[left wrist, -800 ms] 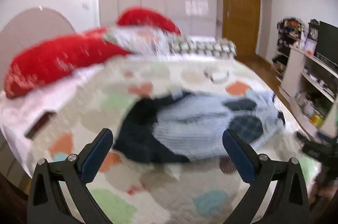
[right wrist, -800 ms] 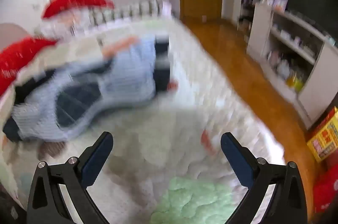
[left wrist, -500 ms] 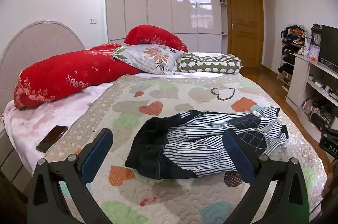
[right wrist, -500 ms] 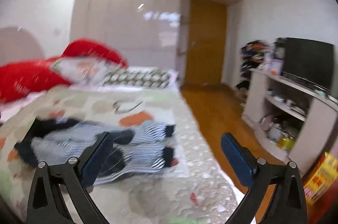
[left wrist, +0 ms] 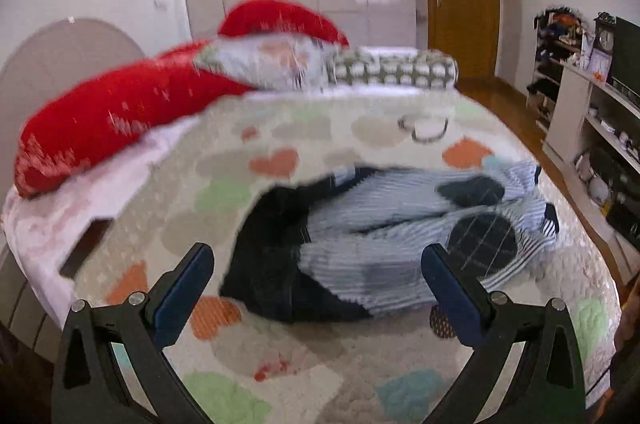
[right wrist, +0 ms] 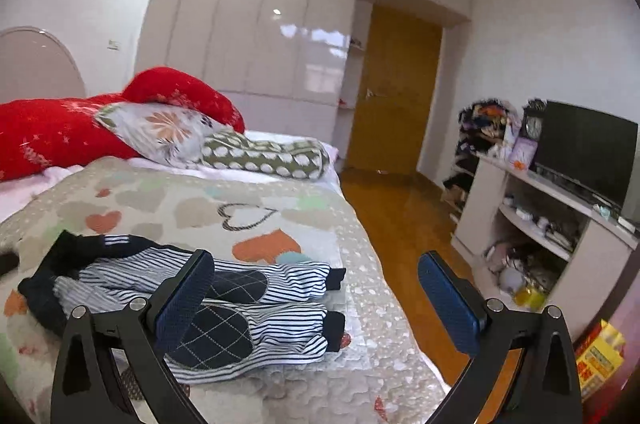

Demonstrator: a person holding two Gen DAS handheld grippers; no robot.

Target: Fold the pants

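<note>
Both sets of jaws are spread wide with nothing in them: left gripper point(left wrist: 318, 282) hangs over the waist end, right gripper point(right wrist: 316, 286) over the cuff end. The blue-and-white striped soft pants with dark quilted knee patches point(right wrist: 224, 298) lie rumpled on the heart-patterned quilted bed point(right wrist: 280, 220). Looks light and floppy, so I'd pinch the dark waistband and the cuffs.

A home bedroom: quilted bed point(right wrist: 280, 208), pillows point(right wrist: 160, 132) (wardrobe point(right wrist: 256, 36) behind)
</note>
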